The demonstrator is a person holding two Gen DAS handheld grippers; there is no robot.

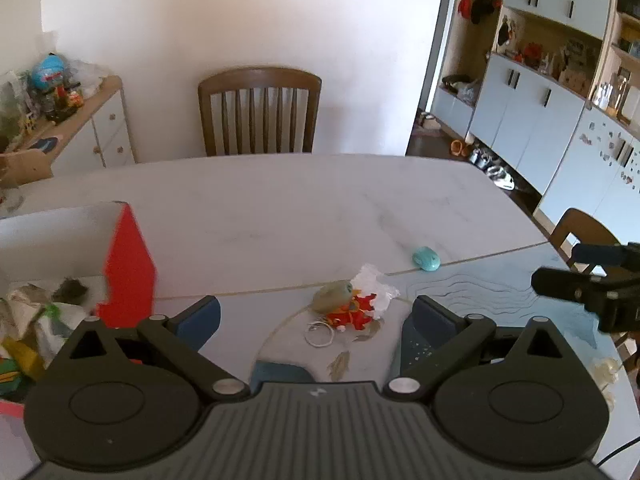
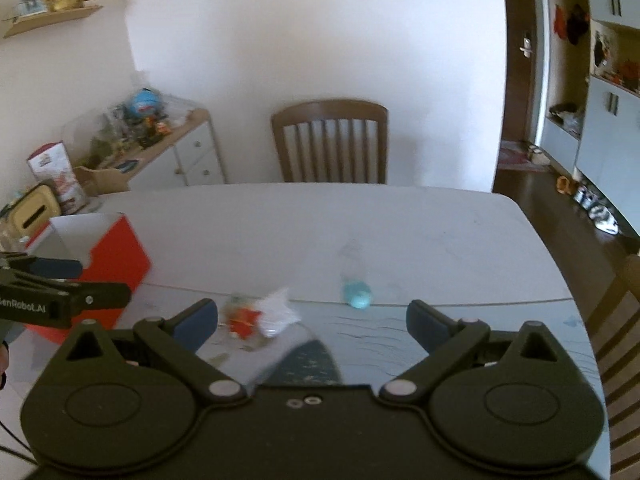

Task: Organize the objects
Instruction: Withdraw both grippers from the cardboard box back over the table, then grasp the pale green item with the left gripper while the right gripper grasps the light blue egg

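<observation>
A red and white keychain toy (image 1: 354,307) with a metal ring (image 1: 319,333) lies on the table, between and just beyond my open left gripper (image 1: 316,312). A small turquoise object (image 1: 426,259) lies farther right. A red-sided open box (image 1: 128,264) holding several items stands at the left. In the right wrist view, my right gripper (image 2: 312,316) is open and empty, with the keychain toy (image 2: 256,316) ahead on the left and the turquoise object (image 2: 357,295) ahead. The box (image 2: 116,264) shows at the left.
The white table (image 1: 280,200) has a blue-patterned area (image 1: 480,292) on the near right. A wooden chair (image 1: 259,110) stands at the far side, another chair (image 1: 580,232) at the right. A cluttered sideboard (image 1: 60,120) stands far left, cabinets (image 1: 540,100) far right.
</observation>
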